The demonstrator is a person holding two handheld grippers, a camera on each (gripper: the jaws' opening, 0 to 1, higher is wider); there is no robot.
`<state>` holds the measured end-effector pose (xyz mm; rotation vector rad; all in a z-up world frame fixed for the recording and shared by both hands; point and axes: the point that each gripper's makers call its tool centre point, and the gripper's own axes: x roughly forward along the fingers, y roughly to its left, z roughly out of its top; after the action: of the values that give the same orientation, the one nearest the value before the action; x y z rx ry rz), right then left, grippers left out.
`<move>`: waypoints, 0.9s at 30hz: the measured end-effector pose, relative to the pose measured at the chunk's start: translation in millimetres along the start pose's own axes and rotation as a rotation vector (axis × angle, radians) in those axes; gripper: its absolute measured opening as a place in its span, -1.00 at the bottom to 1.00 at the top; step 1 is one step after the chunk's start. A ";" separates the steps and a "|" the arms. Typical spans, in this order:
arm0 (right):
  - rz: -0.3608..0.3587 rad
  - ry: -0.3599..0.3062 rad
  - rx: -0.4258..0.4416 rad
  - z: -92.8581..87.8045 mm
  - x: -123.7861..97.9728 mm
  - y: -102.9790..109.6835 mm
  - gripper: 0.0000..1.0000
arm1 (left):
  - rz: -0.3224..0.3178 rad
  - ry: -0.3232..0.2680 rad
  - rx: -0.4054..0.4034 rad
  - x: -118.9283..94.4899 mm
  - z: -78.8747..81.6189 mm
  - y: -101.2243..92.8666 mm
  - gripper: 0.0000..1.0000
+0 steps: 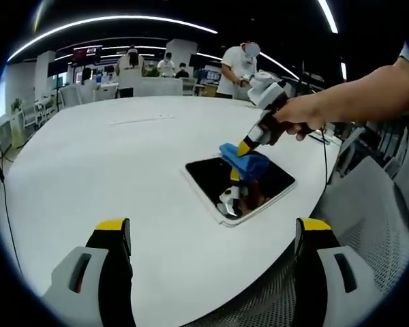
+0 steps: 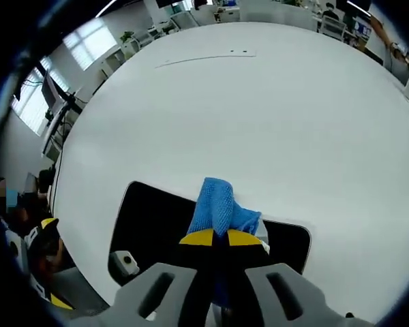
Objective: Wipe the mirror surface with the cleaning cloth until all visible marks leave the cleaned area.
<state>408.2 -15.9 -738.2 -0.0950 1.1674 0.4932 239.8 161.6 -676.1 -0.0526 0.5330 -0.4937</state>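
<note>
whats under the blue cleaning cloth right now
The blue microfibre cleaning cloth, clamped in the right gripper, rests on the dark rectangular mirror lying flat on the white table. The glass beneath the cloth is covered, so any marks there can't be seen.

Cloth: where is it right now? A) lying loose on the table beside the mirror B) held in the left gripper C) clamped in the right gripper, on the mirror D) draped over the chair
C: the blue cloth sits pinched between the right gripper's yellow-tipped jaws and pressed on the mirror; the left gripper stands open over the table.
</note>
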 end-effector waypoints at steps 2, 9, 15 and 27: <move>0.000 0.003 0.005 0.1 -0.5 -1.5 -1.00 | 0.002 -0.001 -0.003 -0.1 0.2 0.6 0.98; -0.006 0.010 0.007 -1.5 -3.4 -3.1 -1.00 | 0.004 -0.004 -0.006 -0.5 1.0 0.9 0.98; -0.017 0.009 0.017 -1.9 -4.3 -13.8 -1.00 | 0.005 -0.001 -0.008 0.1 0.4 1.3 0.98; -0.024 0.005 0.049 -0.4 -1.6 -24.1 -1.00 | 0.008 0.004 -0.007 -0.3 -0.5 1.4 0.98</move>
<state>417.5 -38.0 -741.3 -0.0679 1.1810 0.4434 240.0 163.1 -676.6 -0.0562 0.5390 -0.4844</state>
